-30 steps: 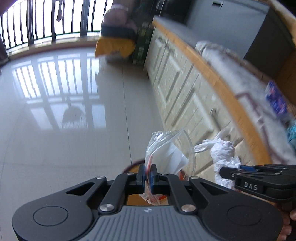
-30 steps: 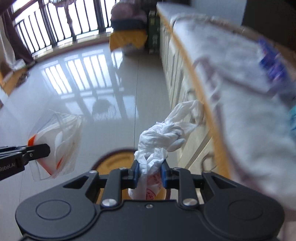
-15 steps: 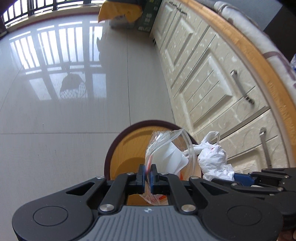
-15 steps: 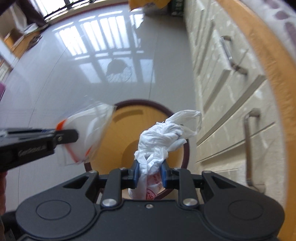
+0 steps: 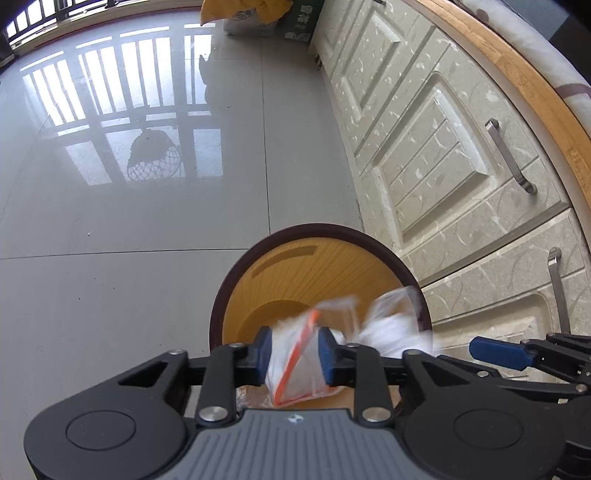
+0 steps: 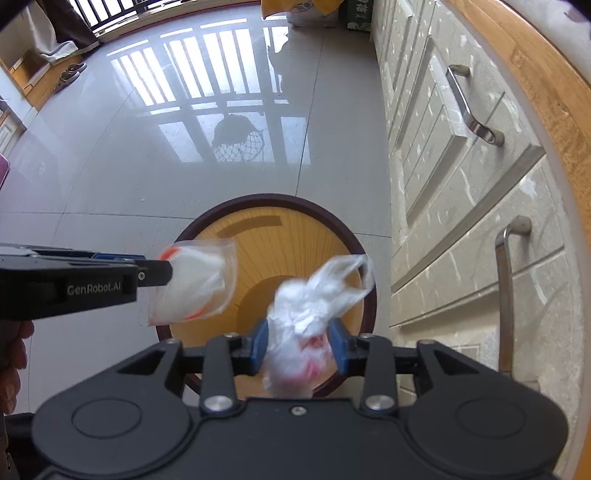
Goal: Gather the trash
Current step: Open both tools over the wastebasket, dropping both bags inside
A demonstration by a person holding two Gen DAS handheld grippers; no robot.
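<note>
A round orange bin with a dark brown rim (image 5: pixel 314 236) (image 6: pixel 266 201) stands on the floor below both grippers. My left gripper (image 5: pixel 295 356) is open; a clear bag with an orange strip (image 5: pixel 295 363) sits blurred between its spread fingers, over the bin. It also shows in the right wrist view (image 6: pixel 195 282) at the left gripper's tip (image 6: pixel 155 273). My right gripper (image 6: pixel 297 345) is open; a crumpled white plastic bag (image 6: pixel 306 325) is blurred between its fingers above the bin. The white bag also shows in the left wrist view (image 5: pixel 388 325).
Pale cabinet fronts with metal handles (image 5: pixel 509 158) (image 6: pixel 469 107) run along the right under a wooden counter edge (image 5: pixel 517 70). Glossy grey floor tiles (image 5: pixel 129 184) spread to the left. Yellow cloth and boxes (image 5: pixel 258 14) lie far back.
Both grippers moved lower over the bin and their jaws opened. Both bags, held tight before, are now loose and blurred between the spread fingers.
</note>
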